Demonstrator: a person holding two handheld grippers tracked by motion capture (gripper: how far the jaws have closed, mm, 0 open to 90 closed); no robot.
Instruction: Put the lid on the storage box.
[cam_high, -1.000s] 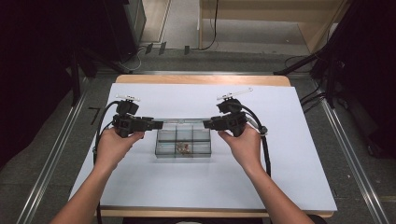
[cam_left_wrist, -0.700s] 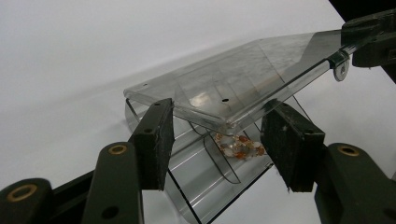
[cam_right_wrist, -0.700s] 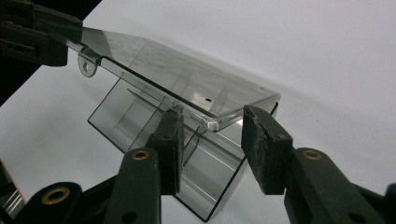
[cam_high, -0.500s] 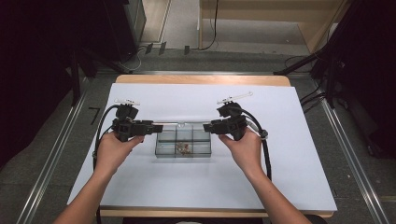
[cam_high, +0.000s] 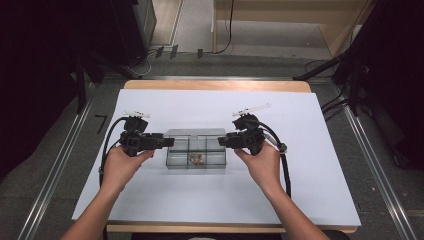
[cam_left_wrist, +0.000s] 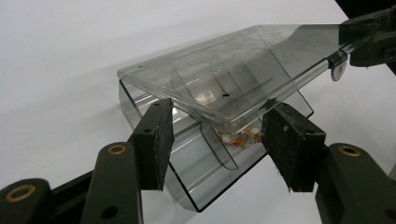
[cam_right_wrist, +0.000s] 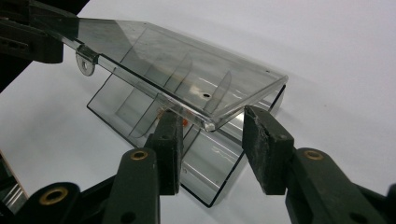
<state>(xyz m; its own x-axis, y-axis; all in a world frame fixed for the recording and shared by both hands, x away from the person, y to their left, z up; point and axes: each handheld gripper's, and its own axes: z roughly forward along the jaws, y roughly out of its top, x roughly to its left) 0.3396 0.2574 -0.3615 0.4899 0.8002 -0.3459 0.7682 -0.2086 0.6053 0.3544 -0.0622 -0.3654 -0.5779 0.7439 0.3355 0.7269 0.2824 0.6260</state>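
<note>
A clear plastic compartment box (cam_high: 197, 156) lies mid-table, its hinged lid (cam_high: 195, 133) tilted up. Small orange and white pieces (cam_high: 196, 159) sit in a middle compartment. My left gripper (cam_high: 170, 142) is at the box's left end and my right gripper (cam_high: 222, 140) at its right end. In the left gripper view, my left gripper (cam_left_wrist: 222, 140) stands open, and the lid (cam_left_wrist: 219, 79) passes just over the tops of both pads, above the base (cam_left_wrist: 201, 177). My right gripper (cam_right_wrist: 212, 130) stands open the same way under the lid (cam_right_wrist: 177, 70). No pad squeezes anything.
A white sheet (cam_high: 300, 190) covers the wooden table (cam_high: 215, 85). Cables trail from both grippers along the person's forearms. Metal rails (cam_high: 55, 170) run down both sides of the table, and dark stands with floor cables (cam_high: 350, 75) crowd the far corners.
In the high view both grippers have shifted slightly toward the near edge. The box has stayed in place.
</note>
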